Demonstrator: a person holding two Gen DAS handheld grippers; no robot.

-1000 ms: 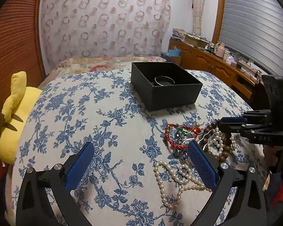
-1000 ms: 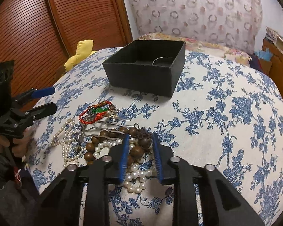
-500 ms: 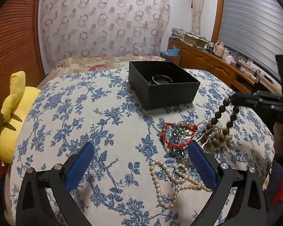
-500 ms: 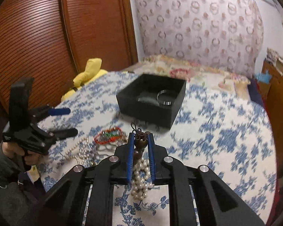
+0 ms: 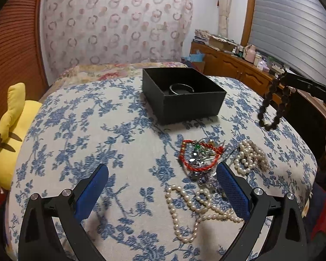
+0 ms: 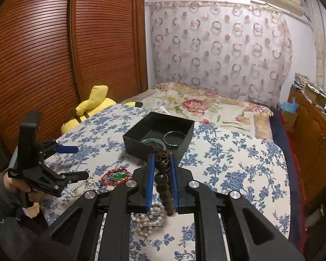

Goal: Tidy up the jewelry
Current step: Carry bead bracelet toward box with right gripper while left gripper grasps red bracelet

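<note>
Dark wooden bead bracelet (image 6: 163, 182) hangs pinched in the right gripper (image 6: 162, 163) (clear of the bedspread); left gripper (image 5: 163, 187) gapes wide, empty, over white pearl strands (image 5: 191, 208).

A dark brown wooden bead bracelet (image 5: 273, 106) hangs in the air as a loop, clear of the cloth. A black open box (image 5: 182, 94) holds a dark bangle (image 5: 181, 88). Near it lie a red cord bracelet (image 5: 198, 155) over glittery pieces, a heaped pearl strand (image 5: 251, 157) and a looped pearl necklace (image 5: 197, 208)
</note>
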